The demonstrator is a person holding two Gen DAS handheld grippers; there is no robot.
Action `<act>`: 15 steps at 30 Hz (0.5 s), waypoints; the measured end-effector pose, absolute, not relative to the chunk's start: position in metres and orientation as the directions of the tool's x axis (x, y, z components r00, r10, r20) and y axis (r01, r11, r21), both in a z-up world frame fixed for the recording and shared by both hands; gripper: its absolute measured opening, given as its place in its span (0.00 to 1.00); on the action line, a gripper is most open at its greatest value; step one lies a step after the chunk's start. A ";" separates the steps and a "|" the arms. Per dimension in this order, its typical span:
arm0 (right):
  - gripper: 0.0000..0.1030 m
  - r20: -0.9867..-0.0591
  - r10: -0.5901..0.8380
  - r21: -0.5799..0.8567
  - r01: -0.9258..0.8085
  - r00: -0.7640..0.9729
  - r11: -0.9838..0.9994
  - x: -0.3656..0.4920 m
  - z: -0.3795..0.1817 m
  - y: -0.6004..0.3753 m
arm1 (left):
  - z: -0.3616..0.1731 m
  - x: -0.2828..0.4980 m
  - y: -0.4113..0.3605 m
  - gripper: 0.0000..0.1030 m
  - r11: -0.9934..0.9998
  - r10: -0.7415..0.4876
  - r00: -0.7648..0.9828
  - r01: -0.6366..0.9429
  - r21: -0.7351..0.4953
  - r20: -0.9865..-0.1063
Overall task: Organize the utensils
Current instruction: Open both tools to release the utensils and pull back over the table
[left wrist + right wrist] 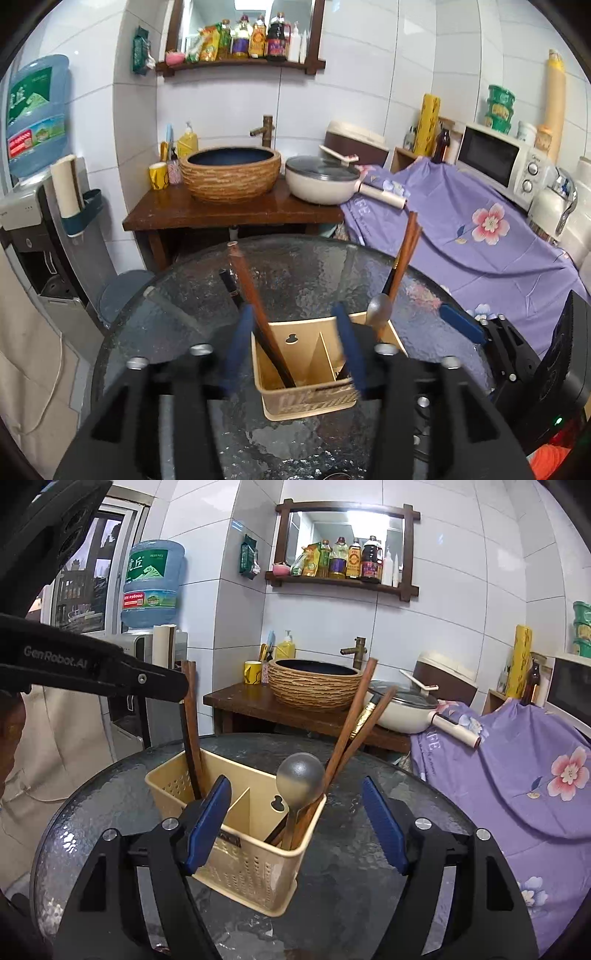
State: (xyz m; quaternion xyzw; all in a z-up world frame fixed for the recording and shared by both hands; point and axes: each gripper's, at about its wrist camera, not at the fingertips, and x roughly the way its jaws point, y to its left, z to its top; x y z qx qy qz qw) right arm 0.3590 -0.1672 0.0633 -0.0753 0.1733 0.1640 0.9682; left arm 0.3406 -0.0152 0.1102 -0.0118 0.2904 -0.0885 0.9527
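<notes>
Beige plastic makes up the utensil caddy (306,384), which stands on the dark textured glass table (184,295) and is split by a partition into two compartments. In the left wrist view the left gripper (295,350) hangs over the caddy with its blue pads (236,350) apart; a pair of brown chopsticks (255,310) leans in the left compartment toward 11 o'clock, passing just beside the left pad. Whether pad and sticks touch cannot be told, but the jaws are not pressed on them. From the right compartment, more chopsticks (404,254) and a grey metal spoon (378,308) lean toward 1 o'clock. The right gripper's blue pad and black body show at 3 o'clock of this view.

The right wrist view shows the caddy from its perforated side, which the other view does not reveal. Here the right gripper (295,827) stands wide open, its pads (384,827) straddling the caddy's near corner and holding nothing. The spoon's bowl (300,777) faces this camera, with the chopsticks (351,723) rising behind it toward 1 o'clock. The left gripper's black finger (110,672) enters from 9 o'clock, ending at the upright pair of chopsticks (192,723) in the far compartment.

Behind the table, both views show a woven-look basin (314,683) on a wooden stand, a cream pan (402,709) and a purple floral cloth (517,775).
</notes>
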 end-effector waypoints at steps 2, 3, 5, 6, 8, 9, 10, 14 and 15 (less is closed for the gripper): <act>0.80 -0.361 0.288 -0.090 -0.340 0.887 0.936 0.350 0.064 -0.171 | 0.110 0.329 -0.015 0.61 0.985 -0.166 0.831 0.161 -0.055 -0.531; 0.80 -0.367 0.290 -0.091 -0.345 0.884 0.934 0.346 0.065 -0.173 | 0.108 0.320 -0.016 0.63 0.985 -0.162 0.837 0.166 -0.039 -0.523; 0.81 -0.389 0.293 -0.093 -0.354 0.873 0.931 0.335 0.061 -0.176 | 0.105 0.310 -0.017 0.70 0.985 -0.159 0.841 0.172 -0.024 -0.517; 0.81 -0.403 0.295 -0.092 -0.360 0.866 0.929 0.331 0.059 -0.177 | 0.102 0.304 -0.017 0.71 0.984 -0.161 0.842 0.177 -0.019 -0.515; 0.81 -0.441 0.300 -0.081 -0.371 0.846 0.925 0.319 0.049 -0.180 | 0.094 0.294 -0.015 0.72 0.983 -0.163 0.836 0.184 -0.011 -0.524; 0.81 -0.461 0.299 -0.073 -0.372 0.835 0.925 0.315 0.045 -0.181 | 0.092 0.292 -0.015 0.72 0.983 -0.163 0.833 0.186 -0.010 -0.529; 0.81 -0.483 0.301 -0.061 -0.374 0.822 0.925 0.311 0.040 -0.183 | 0.086 0.288 -0.014 0.72 0.981 -0.165 0.826 0.192 -0.008 -0.538; 0.81 -0.561 0.313 -0.008 -0.383 0.766 0.924 0.296 0.014 -0.191 | 0.064 0.283 -0.008 0.72 0.982 -0.151 0.798 0.190 0.007 -0.584; 0.81 -0.584 0.305 -0.005 -0.378 0.752 0.926 0.293 0.006 -0.193 | 0.058 0.282 -0.006 0.72 0.981 -0.153 0.788 0.195 0.006 -0.596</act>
